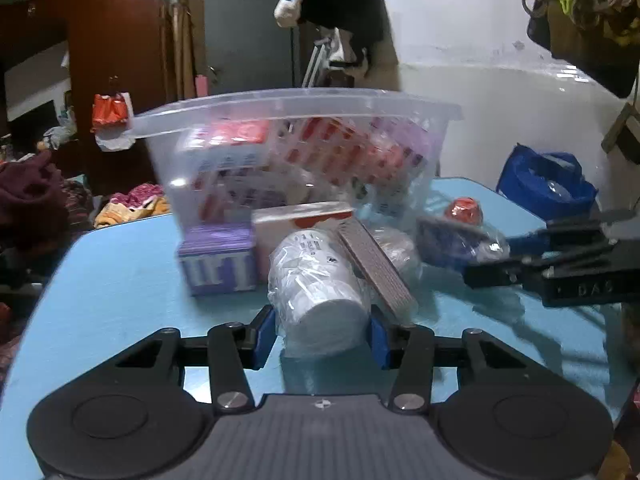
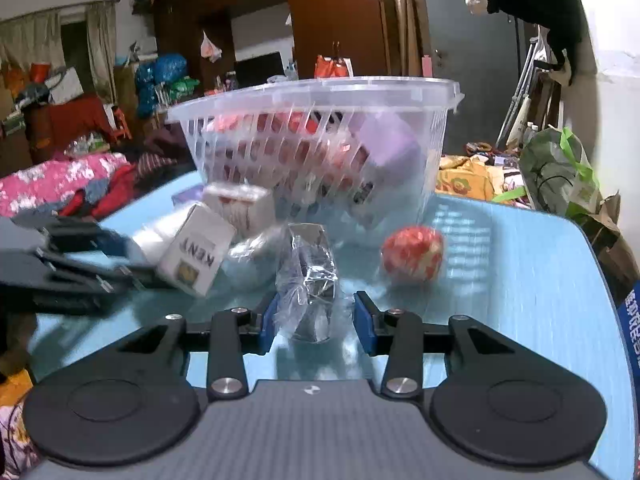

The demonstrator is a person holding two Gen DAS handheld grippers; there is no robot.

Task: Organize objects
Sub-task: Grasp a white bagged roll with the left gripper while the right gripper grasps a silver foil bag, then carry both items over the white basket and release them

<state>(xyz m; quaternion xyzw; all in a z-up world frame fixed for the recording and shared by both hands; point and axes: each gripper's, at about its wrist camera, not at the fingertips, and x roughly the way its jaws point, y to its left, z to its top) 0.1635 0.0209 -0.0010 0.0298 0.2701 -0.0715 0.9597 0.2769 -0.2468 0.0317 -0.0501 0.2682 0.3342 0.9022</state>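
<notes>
A clear plastic basket (image 1: 296, 104) (image 2: 312, 88) with several boxes inside stands at the far middle of the light blue table (image 1: 112, 288). My left gripper (image 1: 322, 334) is shut on a white stack of cups wrapped in plastic (image 1: 316, 292). My right gripper (image 2: 314, 326) has its jaws around a dark object in crinkled clear plastic (image 2: 308, 276), touching the wrap; it also shows in the left wrist view (image 1: 452, 236). A purple box (image 1: 218, 260), a white and red box (image 1: 296, 224) and a Kent carton (image 2: 198, 256) lie in front of the basket.
A red and white ball (image 2: 412, 254) (image 1: 464, 210) lies on the table right of the pile. A blue bag (image 1: 548, 184) sits beyond the table's far right edge. Clothes and bags fill the room behind. A green bag (image 2: 560, 172) stands past the right edge.
</notes>
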